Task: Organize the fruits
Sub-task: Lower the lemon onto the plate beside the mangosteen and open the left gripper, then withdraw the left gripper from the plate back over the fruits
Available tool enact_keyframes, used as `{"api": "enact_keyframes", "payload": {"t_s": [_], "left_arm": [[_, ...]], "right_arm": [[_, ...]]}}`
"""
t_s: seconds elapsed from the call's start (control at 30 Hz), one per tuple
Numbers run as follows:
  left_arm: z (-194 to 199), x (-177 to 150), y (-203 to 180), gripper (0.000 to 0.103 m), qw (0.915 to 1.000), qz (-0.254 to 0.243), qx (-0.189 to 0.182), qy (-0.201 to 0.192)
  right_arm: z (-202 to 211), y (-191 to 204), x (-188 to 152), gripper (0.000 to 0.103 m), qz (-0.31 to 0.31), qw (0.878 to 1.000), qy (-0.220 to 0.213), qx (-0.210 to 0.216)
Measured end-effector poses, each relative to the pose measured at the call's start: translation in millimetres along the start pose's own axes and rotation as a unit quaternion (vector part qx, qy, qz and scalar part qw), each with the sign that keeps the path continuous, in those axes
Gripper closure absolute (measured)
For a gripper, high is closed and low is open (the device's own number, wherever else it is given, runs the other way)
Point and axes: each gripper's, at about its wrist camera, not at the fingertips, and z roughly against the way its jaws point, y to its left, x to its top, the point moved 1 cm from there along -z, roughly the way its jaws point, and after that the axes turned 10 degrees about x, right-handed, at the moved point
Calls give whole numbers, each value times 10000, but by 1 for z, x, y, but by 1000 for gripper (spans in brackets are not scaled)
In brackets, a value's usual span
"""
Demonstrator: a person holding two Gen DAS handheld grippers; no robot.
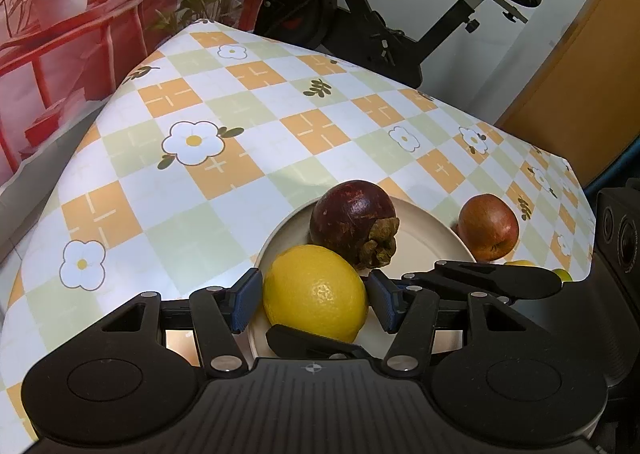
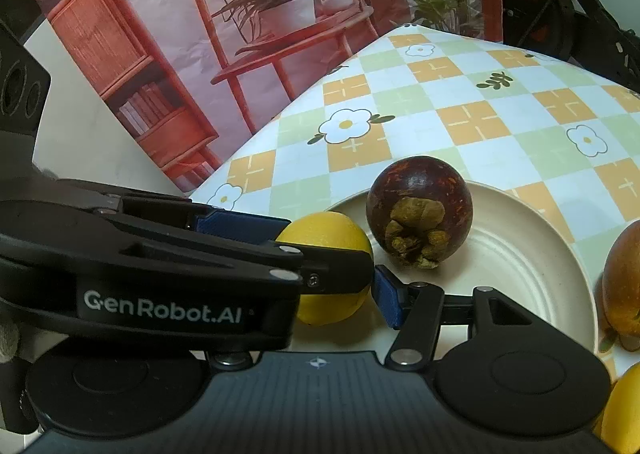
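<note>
Two grippers: both crowded around one lemon (image 1: 316,290) at the plate's (image 1: 424,238) near left rim.
Left view, grip: the left gripper (image 1: 313,288) pinched the lemon, a blue pad against each side.
Left view, in the way: the right gripper (image 1: 340,306) crossed in from the right, with one black finger over the lemon's near underside and another beyond the right pad; how it stood could not be read here.
Left view, hidden: two small yellow bits (image 1: 520,262) showed behind that far finger, too covered to name.
Left view, around: a mangosteen (image 1: 352,221) sat on the plate just behind the lemon, a red fruit (image 1: 488,232) on the checked cloth (image 1: 200,193) just beside the plate, and an exercise bike (image 1: 360,13) behind the table.
Right view, in the way: the left gripper's body lay across the left half, covering most of the lemon (image 2: 332,230).
Right view, grip: only the right pad (image 2: 386,302) showed, just beside the lemon; the left finger was hidden, so I cannot tell whether it pinched.
Right view, cut off: the red fruit (image 2: 624,286) and a yellow fruit (image 2: 624,414) ran off the right edge.
</note>
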Motion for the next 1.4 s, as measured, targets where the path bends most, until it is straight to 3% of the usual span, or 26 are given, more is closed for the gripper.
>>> {"api": "enact_keyframes", "payload": {"t_s": [0.67,0.83,1.1,1.4], "left_arm": [[0,4,-3,43,9995,-149,205,-174],[9,5,-3,42,9993,-115,229,-263],[35,9,-15,42,9973,-130,314,-646],[61,11,-50,42,9930,-91,221,-1156]], "right_arm": [[-2,-2,-1,43,79,9999,-105,-82],[5,-4,0,35,2,9998,-168,-62],[29,-5,-7,33,-17,9998,-129,133],[91,-8,-26,33,391,9978,-439,-293]]}}
